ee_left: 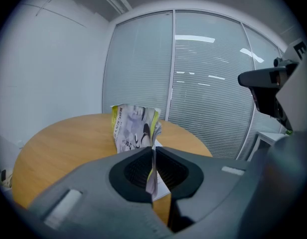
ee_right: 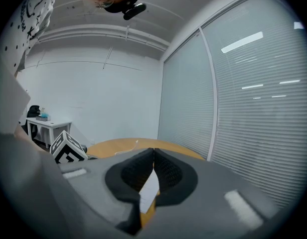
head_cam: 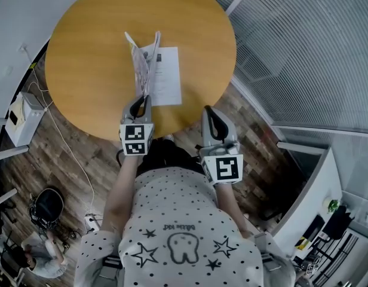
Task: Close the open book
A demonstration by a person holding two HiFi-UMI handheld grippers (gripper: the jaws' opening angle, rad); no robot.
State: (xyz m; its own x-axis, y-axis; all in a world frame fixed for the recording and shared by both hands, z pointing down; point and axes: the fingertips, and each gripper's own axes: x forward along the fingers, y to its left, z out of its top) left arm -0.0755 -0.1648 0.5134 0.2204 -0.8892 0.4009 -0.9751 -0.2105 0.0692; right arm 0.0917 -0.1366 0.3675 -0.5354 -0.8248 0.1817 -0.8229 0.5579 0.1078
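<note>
two grippers, one busy: the left gripper (head_cam: 142, 100) is pinched shut on a thin sheaf of glossy, floppy pages (head_cam: 140, 64), standing them upright over the book (head_cam: 167, 76) on the round wooden table (head_cam: 76, 52), near the person's side. mid-close, i'd judge (a flat white page lies rightward). next, swing the leaves over and release. the right gripper (head_cam: 209, 113) hangs closed and empty, off the rim.

Head view looks down; gripper views share table (head_cam: 82, 52).
</note>
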